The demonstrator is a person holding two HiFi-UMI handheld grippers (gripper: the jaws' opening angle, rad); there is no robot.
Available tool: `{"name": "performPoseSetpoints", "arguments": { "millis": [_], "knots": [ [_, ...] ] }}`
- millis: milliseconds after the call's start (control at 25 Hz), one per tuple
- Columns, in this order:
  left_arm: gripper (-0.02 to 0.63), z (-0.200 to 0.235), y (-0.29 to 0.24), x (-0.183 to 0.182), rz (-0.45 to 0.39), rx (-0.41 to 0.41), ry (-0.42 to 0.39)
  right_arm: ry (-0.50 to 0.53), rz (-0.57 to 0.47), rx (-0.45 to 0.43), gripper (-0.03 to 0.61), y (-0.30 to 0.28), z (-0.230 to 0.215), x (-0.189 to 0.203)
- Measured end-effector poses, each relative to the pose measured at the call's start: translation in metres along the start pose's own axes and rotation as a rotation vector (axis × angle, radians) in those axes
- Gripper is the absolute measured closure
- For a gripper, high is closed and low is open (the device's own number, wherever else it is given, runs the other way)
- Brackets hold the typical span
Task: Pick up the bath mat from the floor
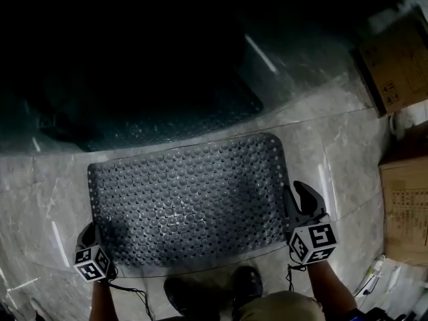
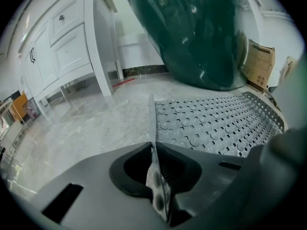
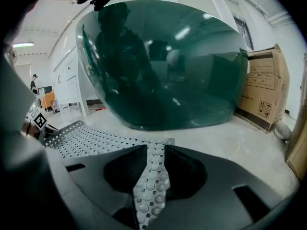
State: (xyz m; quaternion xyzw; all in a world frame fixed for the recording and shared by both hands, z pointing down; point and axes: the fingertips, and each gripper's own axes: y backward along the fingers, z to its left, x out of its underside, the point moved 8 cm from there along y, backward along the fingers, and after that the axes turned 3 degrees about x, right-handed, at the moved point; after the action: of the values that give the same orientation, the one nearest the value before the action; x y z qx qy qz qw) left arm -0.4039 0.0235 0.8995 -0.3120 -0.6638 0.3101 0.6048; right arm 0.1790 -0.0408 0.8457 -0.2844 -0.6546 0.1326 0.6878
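At the left, the left gripper (image 1: 90, 233) has its jaws pressed together on the near left corner of the bath mat (image 1: 187, 199), whose edge stands up thin between them in the left gripper view. The studded grey mat lies spread flat on the marble floor (image 1: 40, 192) between the two tools, in front of a dark green glass panel (image 3: 163, 61). At the mat's near right corner, the right gripper (image 1: 302, 202) has its jaws partly apart, with a strip of mat lying loosely between them. Cardboard boxes (image 1: 394, 65) stand further right.
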Motion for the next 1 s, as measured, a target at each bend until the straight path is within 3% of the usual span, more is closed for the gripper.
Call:
{"name": "performPoseSetpoints", "arguments": {
  "millis": [280,680,1000],
  "knots": [
    [0.571,-0.007,-0.009,0.009,-0.001,-0.007,0.005,0.013,0.082,0.012,0.391,-0.009,-0.016,0.019],
    [0.572,-0.006,-0.018,0.015,0.010,0.024,0.061,-0.091,0.218,0.011,0.371,-0.030,-0.039,0.051],
    [0.572,0.000,-0.020,0.014,0.022,0.024,0.049,-0.132,0.305,-0.013,0.370,-0.045,-0.033,0.069]
  ]
}}
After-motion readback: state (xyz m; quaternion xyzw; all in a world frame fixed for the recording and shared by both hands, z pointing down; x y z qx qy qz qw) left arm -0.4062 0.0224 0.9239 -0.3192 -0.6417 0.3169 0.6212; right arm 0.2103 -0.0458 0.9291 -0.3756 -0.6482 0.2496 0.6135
